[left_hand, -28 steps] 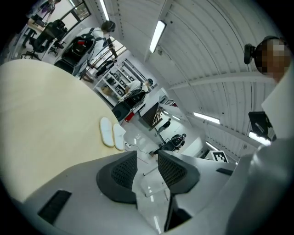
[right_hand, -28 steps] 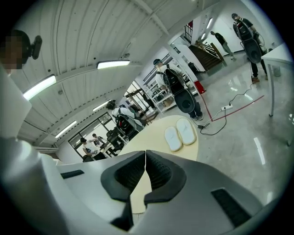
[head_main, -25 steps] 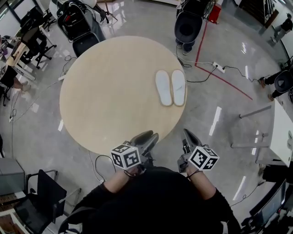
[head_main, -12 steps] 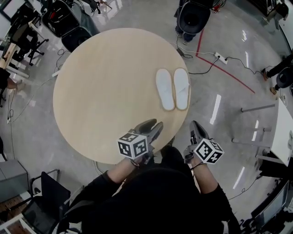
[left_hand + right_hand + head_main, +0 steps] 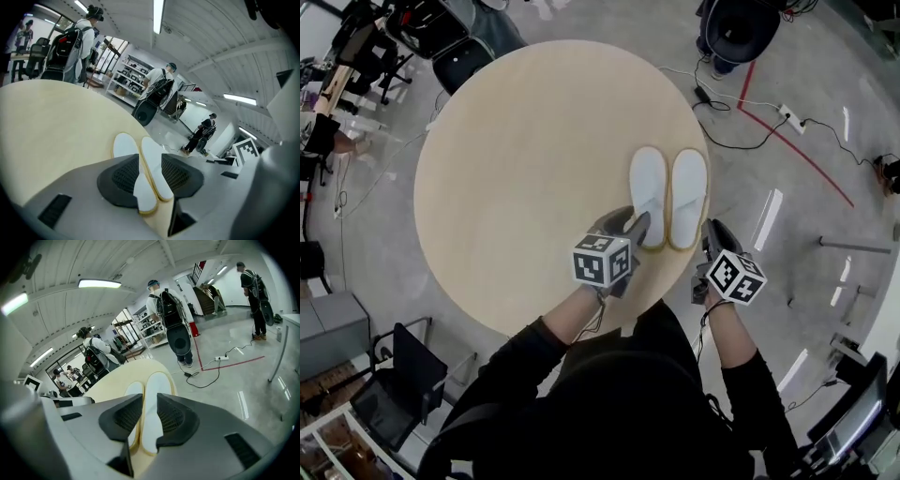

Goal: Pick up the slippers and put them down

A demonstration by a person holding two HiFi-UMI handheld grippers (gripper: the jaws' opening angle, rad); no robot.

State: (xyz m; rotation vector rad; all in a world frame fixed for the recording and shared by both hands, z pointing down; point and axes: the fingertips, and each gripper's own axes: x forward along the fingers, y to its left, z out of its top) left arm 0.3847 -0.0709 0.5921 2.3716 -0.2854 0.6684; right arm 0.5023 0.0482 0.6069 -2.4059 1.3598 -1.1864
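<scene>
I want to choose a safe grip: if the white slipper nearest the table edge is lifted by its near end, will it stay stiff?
Probably not: the slipper looks thin and flat, so it is likely light and may droop from one end. Lying flat on the smooth table, it would likely slide, not roll, if pushed.

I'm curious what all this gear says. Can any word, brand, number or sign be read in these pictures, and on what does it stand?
No words or numbers can be read anywhere.
Pair of flat white slippers on the round beige table: plain, no print.
Cubes with black-and-white square patterns: coded markers, not letters.
Background shelves: too small and blurred to read.
</scene>
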